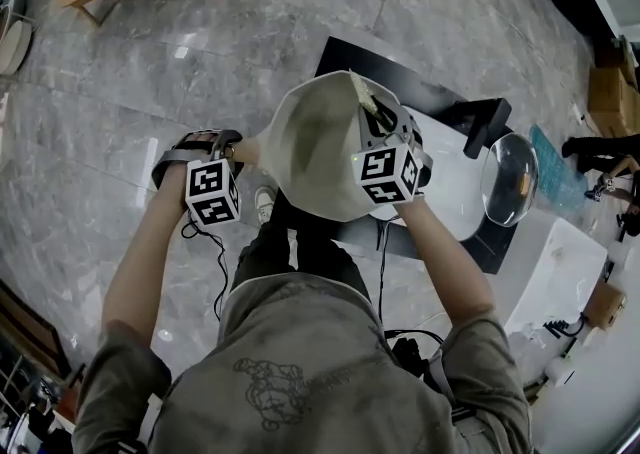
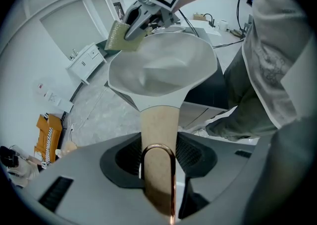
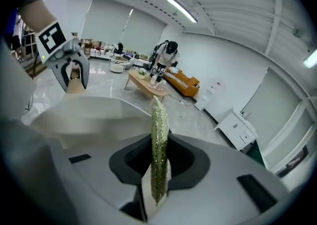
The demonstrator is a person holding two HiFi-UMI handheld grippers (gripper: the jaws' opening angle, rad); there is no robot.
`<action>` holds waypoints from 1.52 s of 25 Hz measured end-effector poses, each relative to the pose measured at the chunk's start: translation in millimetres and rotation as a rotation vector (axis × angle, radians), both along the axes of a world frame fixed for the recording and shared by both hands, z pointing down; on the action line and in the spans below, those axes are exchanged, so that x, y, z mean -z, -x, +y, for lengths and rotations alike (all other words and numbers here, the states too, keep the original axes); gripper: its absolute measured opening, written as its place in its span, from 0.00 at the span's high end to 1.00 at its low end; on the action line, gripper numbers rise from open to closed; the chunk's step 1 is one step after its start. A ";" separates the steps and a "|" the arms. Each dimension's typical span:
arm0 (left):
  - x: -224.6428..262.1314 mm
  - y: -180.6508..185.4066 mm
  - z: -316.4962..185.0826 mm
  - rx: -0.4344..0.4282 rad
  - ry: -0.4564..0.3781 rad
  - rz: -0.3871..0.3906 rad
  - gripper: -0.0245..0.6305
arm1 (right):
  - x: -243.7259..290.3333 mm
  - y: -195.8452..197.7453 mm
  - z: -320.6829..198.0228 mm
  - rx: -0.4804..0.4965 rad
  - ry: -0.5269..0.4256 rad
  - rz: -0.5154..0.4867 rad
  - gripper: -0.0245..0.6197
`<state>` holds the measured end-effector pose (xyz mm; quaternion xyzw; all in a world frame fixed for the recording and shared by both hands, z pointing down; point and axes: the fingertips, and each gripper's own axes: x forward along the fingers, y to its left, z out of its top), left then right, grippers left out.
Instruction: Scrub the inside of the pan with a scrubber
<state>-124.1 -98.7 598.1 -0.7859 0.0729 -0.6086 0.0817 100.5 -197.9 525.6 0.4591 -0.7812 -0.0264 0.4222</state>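
Currently my left gripper (image 2: 158, 177) has its jaws clamped on the pan (image 2: 163, 68) handle (image 2: 158, 130). My right gripper (image 3: 157, 169) has its jaws pinching the scrubber (image 3: 159, 140) edge-on, so hard scrubbing could twist it loose.

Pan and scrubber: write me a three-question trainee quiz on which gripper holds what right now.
1. True or false: the left gripper is shut on the beige handle of the cream-white pan.
2. Multiple choice: the right gripper holds A) a flat green scrubber pad, B) the pan's handle, C) nothing.
3. Short answer: in the left gripper view, which part of the pan is the scrubber pad nearest?
Key: 1 true; 2 A; 3 the far rim, away from the handle.
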 end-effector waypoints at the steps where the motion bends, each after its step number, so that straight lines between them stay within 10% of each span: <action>1: 0.4 0.1 -0.1 -0.001 -0.002 0.002 0.67 | -6.0 0.7 -2.3 -0.009 -0.001 0.014 0.85; 18: -0.5 -2.2 -0.3 -0.010 -0.036 0.025 0.67 | -96.4 41.1 37.8 0.261 0.214 0.229 0.85; 38: 0.0 -2.6 -0.8 0.007 -0.042 0.029 0.67 | -94.2 73.1 184.2 0.554 0.926 -0.057 0.85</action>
